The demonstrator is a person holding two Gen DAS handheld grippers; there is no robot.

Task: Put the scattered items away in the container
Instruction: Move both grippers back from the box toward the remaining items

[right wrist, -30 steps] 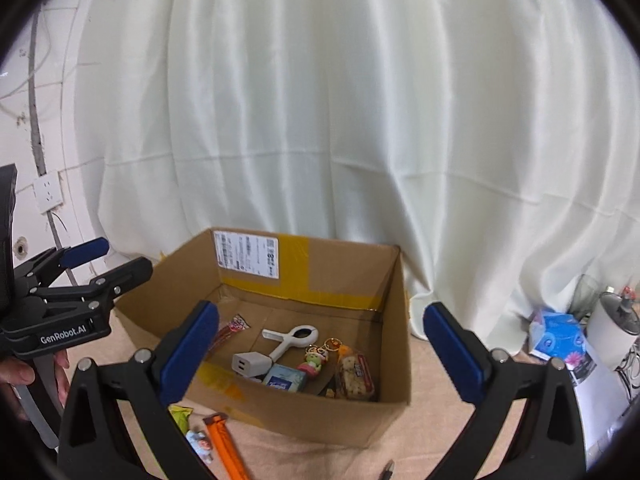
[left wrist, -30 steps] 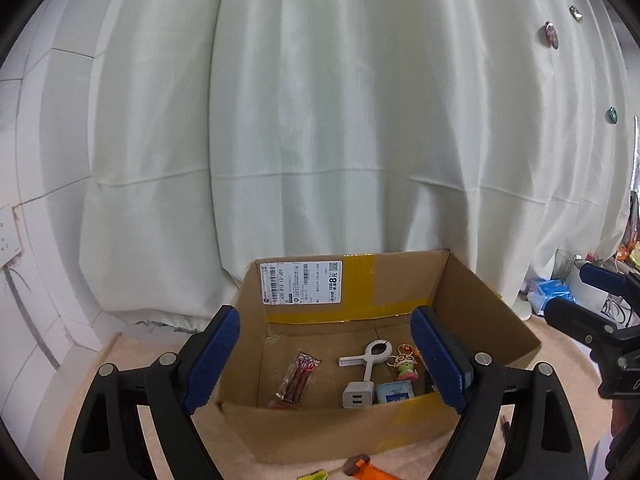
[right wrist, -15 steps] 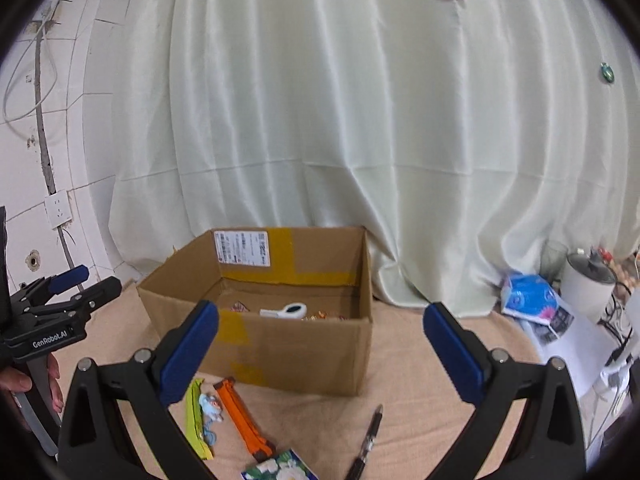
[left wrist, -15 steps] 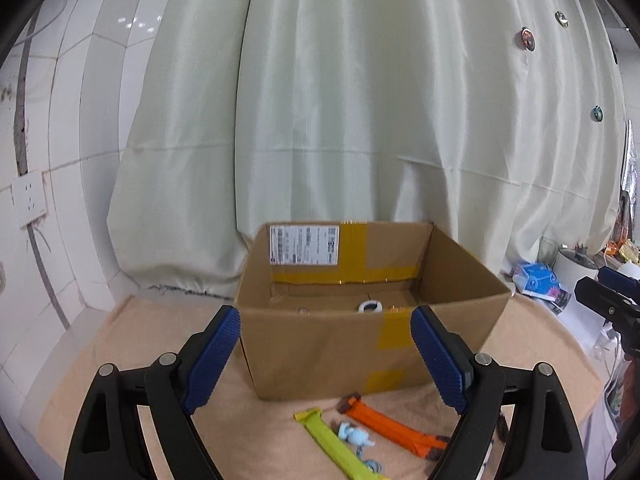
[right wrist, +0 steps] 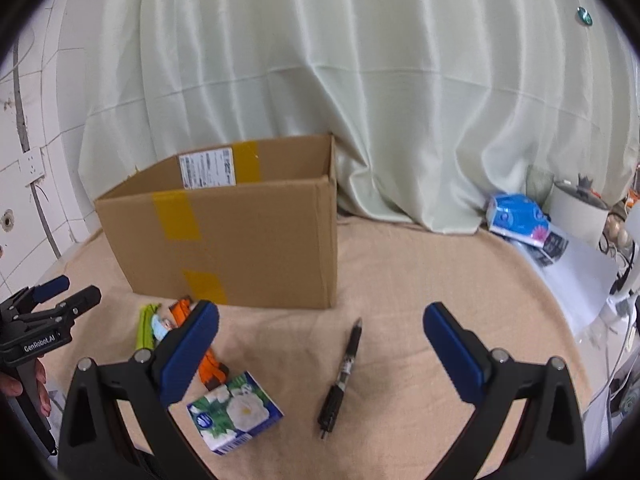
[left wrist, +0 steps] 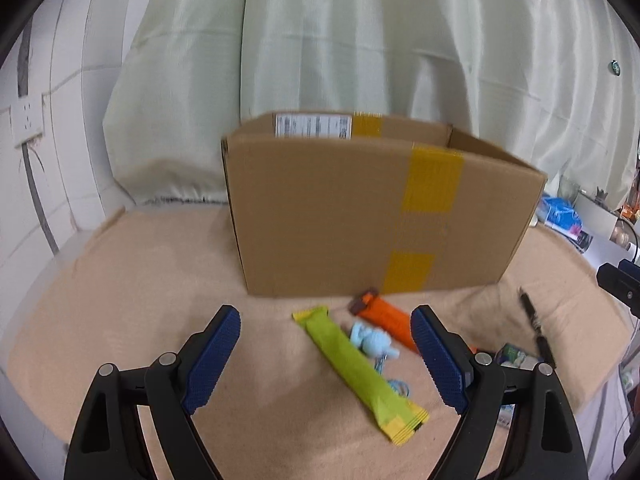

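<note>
An open cardboard box point(left wrist: 360, 216) point(right wrist: 224, 240) with yellow tape stands on the beige cloth; its inside is hidden from here. In front of it lie a green snack bar point(left wrist: 360, 372), a small light-blue toy point(left wrist: 372, 340) and an orange bar point(left wrist: 384, 316). My left gripper point(left wrist: 326, 354) hangs open above the green bar, holding nothing. In the right wrist view a black pen point(right wrist: 344, 372) and a flowered tissue pack point(right wrist: 234, 412) lie on the cloth. My right gripper point(right wrist: 320, 344) stands open over the pen, with nothing between its pads.
Pale curtain behind the box. A blue tissue package point(right wrist: 516, 218), a white kettle point(right wrist: 580, 208) and papers crowd the far right. The table's left edge meets a tiled wall with a socket point(left wrist: 26, 122). A hand point(right wrist: 24, 380) holds the left gripper at the lower left.
Both grippers have sunk from above the box to low in front of it. The box's inside has dropped out of sight and the scattered items on the cloth have come into view. Jaws stayed open.
</note>
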